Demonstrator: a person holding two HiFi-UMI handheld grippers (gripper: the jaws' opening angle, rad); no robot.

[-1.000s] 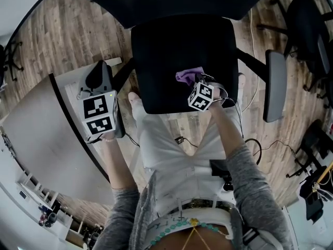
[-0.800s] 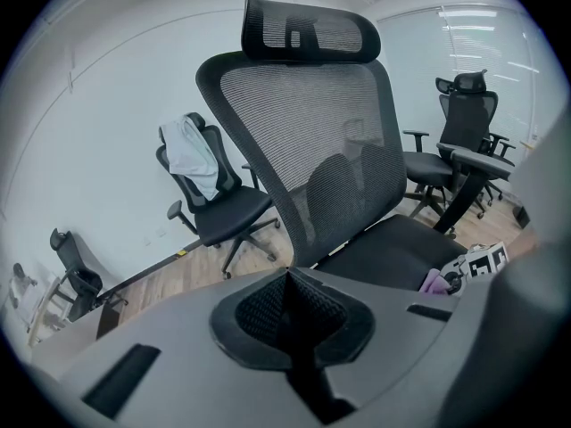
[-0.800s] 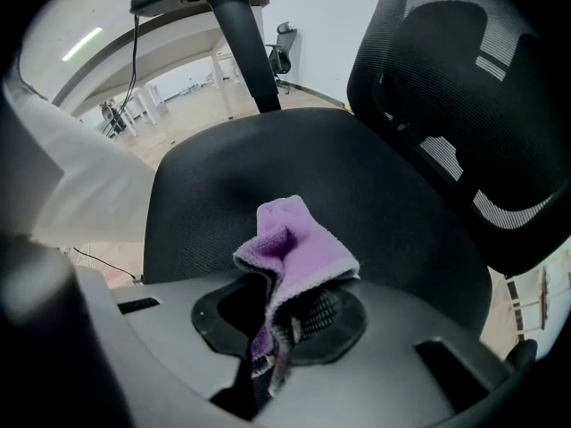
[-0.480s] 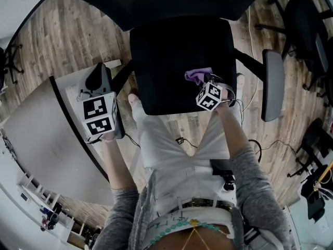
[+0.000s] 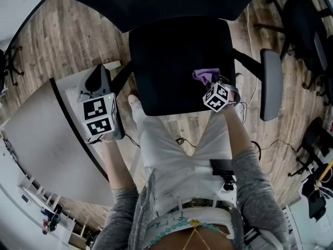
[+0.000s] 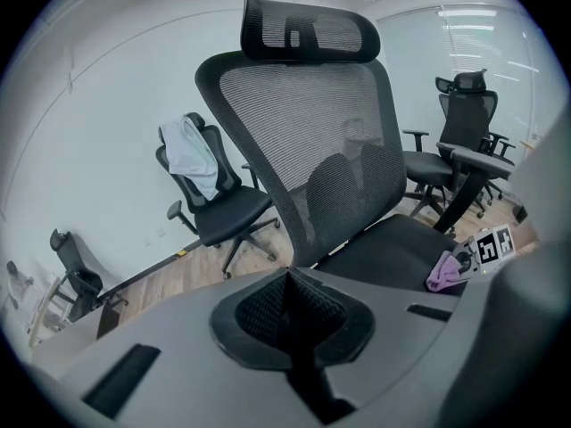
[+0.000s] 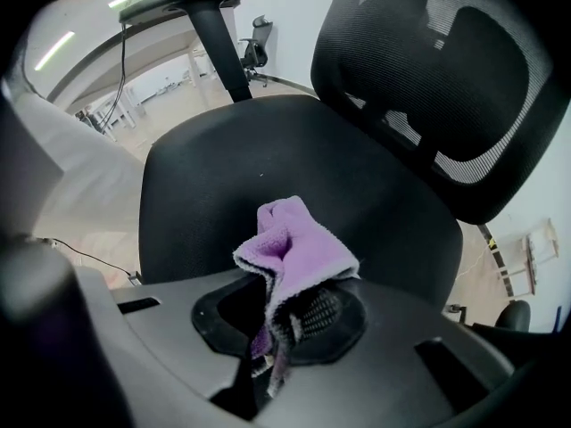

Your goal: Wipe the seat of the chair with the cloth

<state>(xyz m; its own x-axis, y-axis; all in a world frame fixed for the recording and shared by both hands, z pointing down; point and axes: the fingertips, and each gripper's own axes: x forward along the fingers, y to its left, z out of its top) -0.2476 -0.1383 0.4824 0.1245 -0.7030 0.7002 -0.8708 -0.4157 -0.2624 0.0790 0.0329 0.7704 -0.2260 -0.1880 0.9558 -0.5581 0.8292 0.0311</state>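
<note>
A black office chair stands in front of me, its seat [image 5: 171,61] dark and flat; the seat [image 7: 268,168] fills the right gripper view below the mesh backrest [image 7: 446,87]. My right gripper [image 5: 212,85] is shut on a purple cloth [image 5: 205,76], holding it on the seat's right front part. The cloth [image 7: 290,252] bunches up out of the closed jaws. My left gripper [image 5: 96,95] hangs left of the chair over a grey table, jaws shut with nothing in them. From the left gripper view the cloth [image 6: 442,272] shows far off on the seat [image 6: 393,248].
The chair's right armrest [image 5: 270,85] juts out beside my right gripper. A grey table [image 5: 47,134] lies at the left. Other black chairs [image 5: 309,30] stand at the right, and more chairs [image 6: 210,203] by the wall. Cables run over the wooden floor [image 5: 73,35].
My right gripper has slid the cloth to the right across the seat, toward its right edge. The left gripper has stayed where it was.
</note>
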